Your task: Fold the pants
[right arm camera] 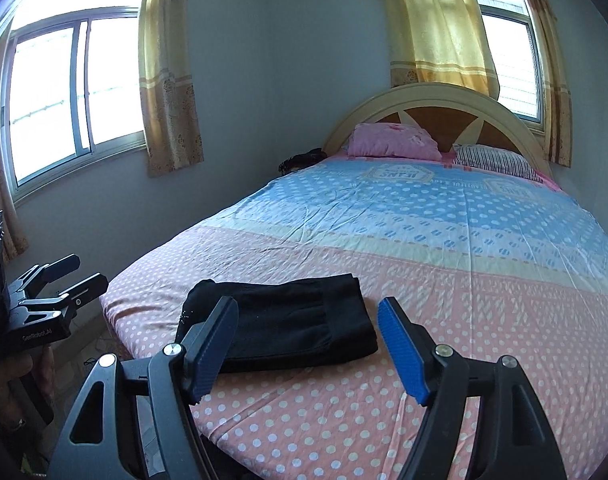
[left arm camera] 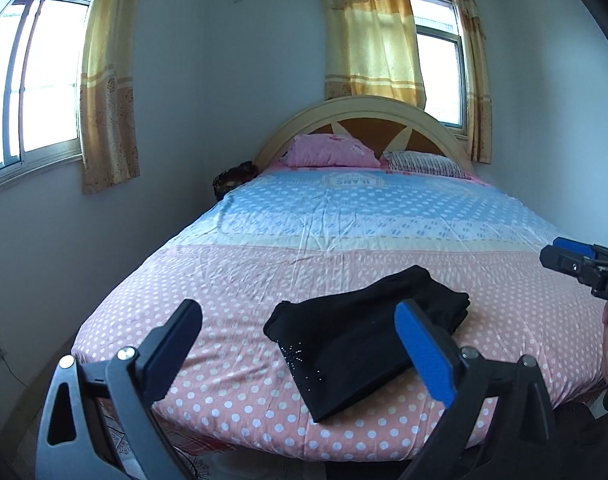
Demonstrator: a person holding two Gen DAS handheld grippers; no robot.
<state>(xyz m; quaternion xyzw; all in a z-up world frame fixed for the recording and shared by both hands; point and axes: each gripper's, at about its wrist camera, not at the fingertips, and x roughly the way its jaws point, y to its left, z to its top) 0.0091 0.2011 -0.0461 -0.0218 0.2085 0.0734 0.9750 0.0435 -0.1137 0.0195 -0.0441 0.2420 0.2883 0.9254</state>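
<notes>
**Folded pants on the bed, both grippers apart and holding nothing**

Nearest the left wrist camera, the left gripper point(left arm camera: 300, 344) has its two fingers spread wide with nothing between them, held above the foot of the bed. The right gripper point(right arm camera: 307, 340) stands the same way in its own view, fingers apart and gripping nothing.

Just beyond the fingertips lie the black pants point(left arm camera: 355, 336), folded into a compact rectangle and resting flat on the pink dotted part of the bedsheet point(left arm camera: 240, 280), near the foot end. Small sparkly studs show on one corner of the fabric.

Farther back the sheet turns blue. At the head of the bed sit a pink pillow point(left arm camera: 331, 151) and a striped pillow point(left arm camera: 423, 164) against the arched headboard point(left arm camera: 363, 106). Behind it hang yellow curtains point(left arm camera: 367, 36) over the windows.
</notes>
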